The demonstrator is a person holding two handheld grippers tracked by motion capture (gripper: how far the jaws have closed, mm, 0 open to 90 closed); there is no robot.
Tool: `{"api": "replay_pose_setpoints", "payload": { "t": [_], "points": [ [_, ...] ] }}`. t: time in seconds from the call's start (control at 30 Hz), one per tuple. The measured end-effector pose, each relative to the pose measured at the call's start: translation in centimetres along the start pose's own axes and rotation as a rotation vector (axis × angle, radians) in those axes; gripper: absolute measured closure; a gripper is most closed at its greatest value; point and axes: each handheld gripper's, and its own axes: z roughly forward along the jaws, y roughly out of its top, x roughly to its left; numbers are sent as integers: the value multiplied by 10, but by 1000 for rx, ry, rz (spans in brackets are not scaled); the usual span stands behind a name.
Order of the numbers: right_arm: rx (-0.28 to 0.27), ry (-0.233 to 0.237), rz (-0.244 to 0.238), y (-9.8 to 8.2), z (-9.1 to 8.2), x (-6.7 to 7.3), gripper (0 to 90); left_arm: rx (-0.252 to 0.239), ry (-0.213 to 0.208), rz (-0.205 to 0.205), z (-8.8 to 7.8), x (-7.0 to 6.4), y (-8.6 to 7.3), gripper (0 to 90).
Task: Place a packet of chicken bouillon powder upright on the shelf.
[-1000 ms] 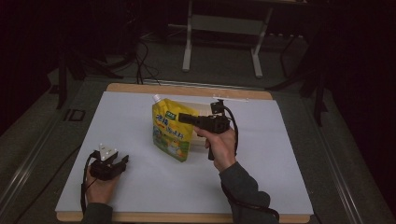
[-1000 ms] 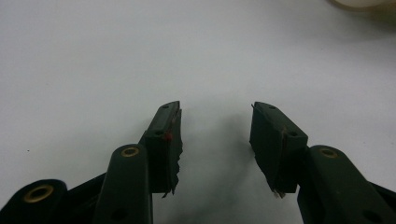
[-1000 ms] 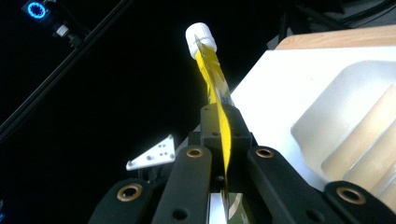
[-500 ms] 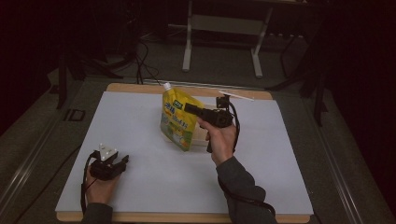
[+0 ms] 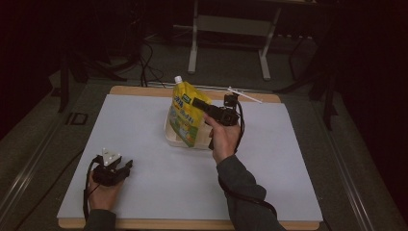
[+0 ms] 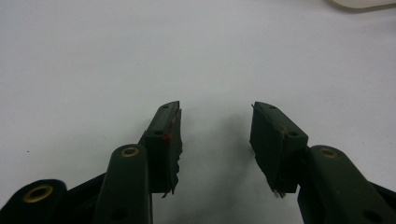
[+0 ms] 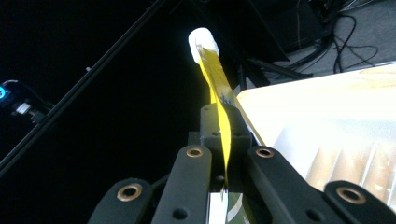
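1. Pouch [image 5: 185, 118], yellow with a white screw cap [image 5: 178, 79] at its top corner, stands tilted near the far middle of the white surface [image 5: 288, 168], its base down on the sheet and its cap leaning away from the right gripper.
2. The right gripper [image 5: 204, 107] is clamped on the pouch's upper edge; the person's right hand [image 5: 223, 139] holds it from just behind and below, and the pouch body hangs to the left of the jaws in the high view.
3. In the right gripper view the jaws are pressed together on the thin yellow edge of the pouch [image 7: 219, 116], which runs up and away between them to the white cap [image 7: 202, 43], seen against a dark background.
4. To the right of those jaws in that view lies the pale surface [image 7: 327, 102] with its wooden border.
5. The left gripper [image 5: 126, 166] rests low on the near left part of the surface, held by the left hand [image 5: 103, 192], with a grey three-cornered plate [image 5: 109, 158] on top.
6. In the left gripper view the left gripper [image 6: 215, 135] has its jaws apart, with nothing between them and bare white surface [image 6: 93, 60] ahead.
7. The pouch is well apart from the left gripper, ahead of it and off to its right.
8. A thin white rod [image 5: 245, 95] lies near the far edge of the surface, just beyond the right gripper.
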Motion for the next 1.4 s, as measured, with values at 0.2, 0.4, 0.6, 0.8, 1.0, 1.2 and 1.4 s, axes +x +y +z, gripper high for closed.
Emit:
{"api": "replay_pose_setpoints", "payload": {
  "t": [0.2, 0.4, 0.6, 0.8, 1.0, 1.2, 1.4],
  "points": [
    [-25, -22, 14, 0, 11, -1, 900, -1, 1, 2, 0, 0, 0, 532],
    [-40, -26, 27, -1, 22, -1, 900, -4, -1, -1, 0, 0, 0, 532],
    [-55, 11, 47, -5, 32, 0, 900, -4, -2, 1, 0, 0, 0, 531],
    [-55, 40, 50, -7, 43, 4, 900, -6, -3, -2, -1, 0, 0, 532],
    [-60, 72, 44, -10, 55, 6, 900, -8, -7, -7, -1, 1, 0, 531],
    [-73, 75, 34, -12, 63, 6, 900, -11, -10, -11, -1, 1, -1, 531],
    [-133, 39, 29, -9, 67, 2, 900, -16, -12, -17, -1, 1, -1, 531]
  ]
}}
